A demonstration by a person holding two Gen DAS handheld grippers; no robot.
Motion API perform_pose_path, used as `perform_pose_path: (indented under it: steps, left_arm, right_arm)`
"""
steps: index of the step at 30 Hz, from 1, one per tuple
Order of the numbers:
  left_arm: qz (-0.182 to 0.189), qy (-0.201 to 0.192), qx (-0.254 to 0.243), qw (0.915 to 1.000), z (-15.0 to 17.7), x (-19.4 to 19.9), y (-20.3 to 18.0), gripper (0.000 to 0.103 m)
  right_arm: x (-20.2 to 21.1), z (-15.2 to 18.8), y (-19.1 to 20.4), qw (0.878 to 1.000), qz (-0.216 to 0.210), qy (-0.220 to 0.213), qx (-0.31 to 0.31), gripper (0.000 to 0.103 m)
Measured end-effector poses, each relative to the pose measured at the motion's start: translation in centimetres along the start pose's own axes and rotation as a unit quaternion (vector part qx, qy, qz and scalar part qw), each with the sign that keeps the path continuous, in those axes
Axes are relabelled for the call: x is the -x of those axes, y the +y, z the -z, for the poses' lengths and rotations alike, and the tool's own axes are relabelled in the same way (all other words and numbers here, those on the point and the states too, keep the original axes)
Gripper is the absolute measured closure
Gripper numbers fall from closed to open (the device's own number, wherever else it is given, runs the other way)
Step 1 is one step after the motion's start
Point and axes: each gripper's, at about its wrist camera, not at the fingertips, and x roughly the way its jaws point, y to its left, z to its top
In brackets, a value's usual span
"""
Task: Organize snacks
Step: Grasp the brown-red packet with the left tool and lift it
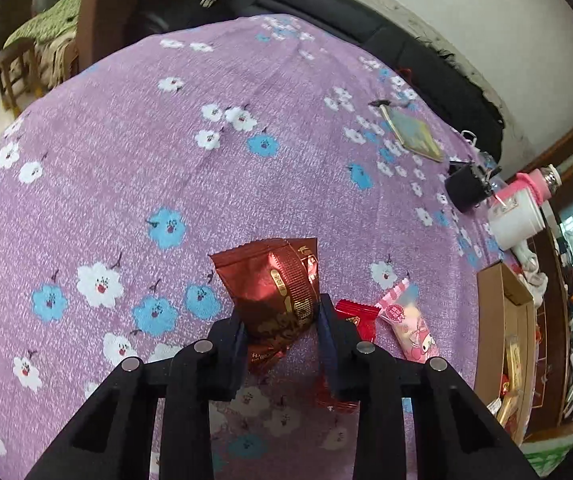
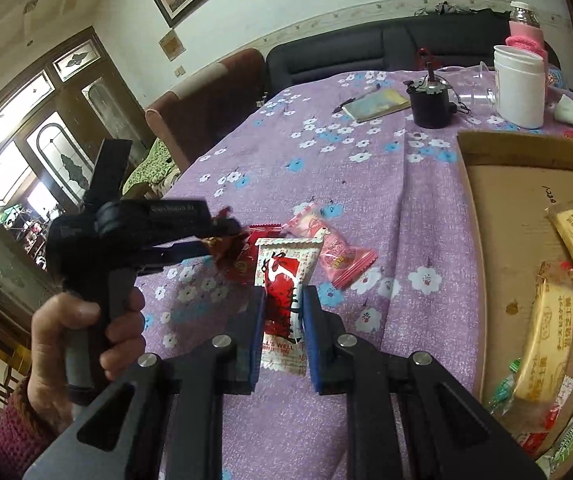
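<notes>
A hand point(image 2: 86, 332) holds the left gripper point(image 1: 282, 328), clamped on a dark red snack packet point(image 1: 274, 292) above the purple flowered cloth point(image 1: 206, 160). The right gripper point(image 2: 284, 320) pinches a red-and-white sachet point(image 2: 284, 296). Right of it: the cardboard box point(image 2: 506, 200) of snacks, with a dark sofa point(image 2: 366, 52) beyond.

purple floral tablecloth point(image 2: 426, 208) – pink candy packet point(image 2: 336, 254), cardboard box point(image 2: 498, 200), white jar point(image 2: 519, 86)
</notes>
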Motion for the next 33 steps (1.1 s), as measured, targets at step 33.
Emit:
perform_pose_path:
  steps: [33]
  left_arm:
    - [-0.073, -0.169, -0.16, 0.9699, 13.3, 16.6, 2.4, 0.07]
  right_arm:
    - [-1.0, 2.4, 4.9, 0.997, -0.037, -0.007, 0.073, 0.085]
